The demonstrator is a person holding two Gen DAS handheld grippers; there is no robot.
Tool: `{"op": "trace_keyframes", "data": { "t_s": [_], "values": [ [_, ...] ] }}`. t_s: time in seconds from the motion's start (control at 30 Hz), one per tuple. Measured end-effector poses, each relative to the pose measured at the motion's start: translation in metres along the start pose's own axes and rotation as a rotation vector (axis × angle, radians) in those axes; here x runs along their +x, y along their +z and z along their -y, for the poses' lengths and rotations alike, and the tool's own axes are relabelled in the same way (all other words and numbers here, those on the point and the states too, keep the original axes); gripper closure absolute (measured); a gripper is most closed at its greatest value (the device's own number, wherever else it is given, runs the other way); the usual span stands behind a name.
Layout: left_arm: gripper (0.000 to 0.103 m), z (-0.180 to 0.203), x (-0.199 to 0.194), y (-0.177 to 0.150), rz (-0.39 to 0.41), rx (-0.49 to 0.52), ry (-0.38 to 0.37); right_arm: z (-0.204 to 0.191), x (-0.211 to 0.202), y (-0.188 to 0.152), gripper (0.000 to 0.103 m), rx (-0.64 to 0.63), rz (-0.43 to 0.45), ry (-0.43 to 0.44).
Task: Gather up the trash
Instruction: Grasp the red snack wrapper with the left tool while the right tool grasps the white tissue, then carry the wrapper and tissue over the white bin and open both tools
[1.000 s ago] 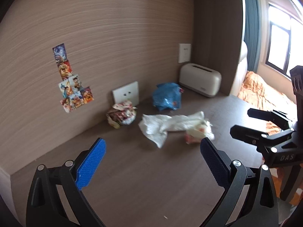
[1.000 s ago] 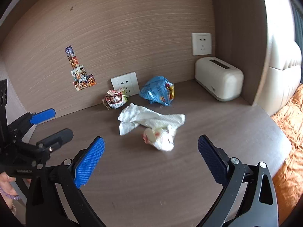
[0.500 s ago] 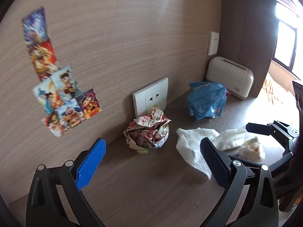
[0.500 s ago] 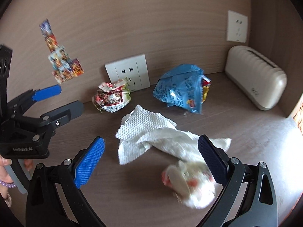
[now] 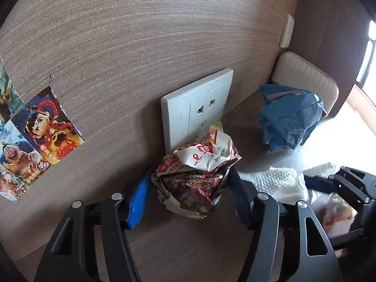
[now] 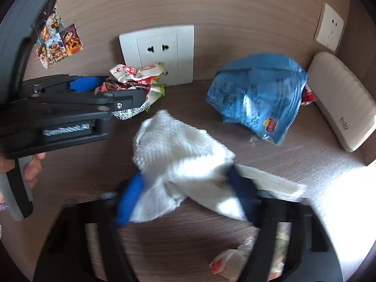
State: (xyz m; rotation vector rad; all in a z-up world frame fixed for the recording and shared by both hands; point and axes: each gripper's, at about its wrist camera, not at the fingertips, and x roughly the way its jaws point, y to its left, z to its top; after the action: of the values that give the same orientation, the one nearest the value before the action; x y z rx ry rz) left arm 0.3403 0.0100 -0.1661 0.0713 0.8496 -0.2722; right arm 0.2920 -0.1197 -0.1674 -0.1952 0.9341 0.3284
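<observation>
While the left hand-held gripper [image 5: 188,192] brackets the crumpled snack wrapper [image 5: 197,174] by the wall socket [image 5: 195,108], the right hand-held gripper [image 6: 185,197] pinches the white paper towel [image 6: 181,155] on the desk [image 6: 188,242].

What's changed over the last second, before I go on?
Both advanced to the trash: the left hand-held gripper closed around the crumpled red wrapper, the right hand-held gripper around the white paper towel. The blue chip bag stayed put.
</observation>
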Motion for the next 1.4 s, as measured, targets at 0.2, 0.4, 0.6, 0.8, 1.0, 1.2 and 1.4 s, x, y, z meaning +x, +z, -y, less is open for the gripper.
{"op": "trace_keyframes", "data": {
  "t_s": [0.2, 0.4, 0.6, 0.8, 1.0, 1.2, 1.4],
  "values": [
    [0.044, 0.003, -0.022, -0.004, 0.022, -0.013, 0.009, 0.016, -0.032, 0.005, 0.086, 0.067, 0.073, 0.033],
    [0.044, 0.021, -0.081, -0.009, 0.084, 0.022, 0.025, 0.047, -0.117, 0.002, 0.086, 0.209, 0.264, 0.108],
    [0.044, 0.065, -0.130, -0.017, 0.132, 0.064, -0.035, 0.086, -0.192, -0.027, 0.085, 0.333, 0.362, 0.140],
    [0.044, 0.134, -0.155, -0.032, 0.140, 0.144, -0.140, 0.113, -0.243, -0.078, 0.085, 0.421, 0.373, 0.062],
    [0.044, 0.219, -0.162, -0.059, 0.099, 0.247, -0.284, 0.136, -0.282, -0.147, 0.084, 0.519, 0.347, -0.034],
    [0.044, 0.289, -0.170, -0.090, 0.058, 0.339, -0.390, 0.153, -0.309, -0.207, 0.082, 0.590, 0.311, -0.144],
    [0.044, 0.354, -0.165, -0.122, -0.008, 0.435, -0.458, 0.165, -0.319, -0.270, 0.081, 0.653, 0.239, -0.248]
  ]
}}
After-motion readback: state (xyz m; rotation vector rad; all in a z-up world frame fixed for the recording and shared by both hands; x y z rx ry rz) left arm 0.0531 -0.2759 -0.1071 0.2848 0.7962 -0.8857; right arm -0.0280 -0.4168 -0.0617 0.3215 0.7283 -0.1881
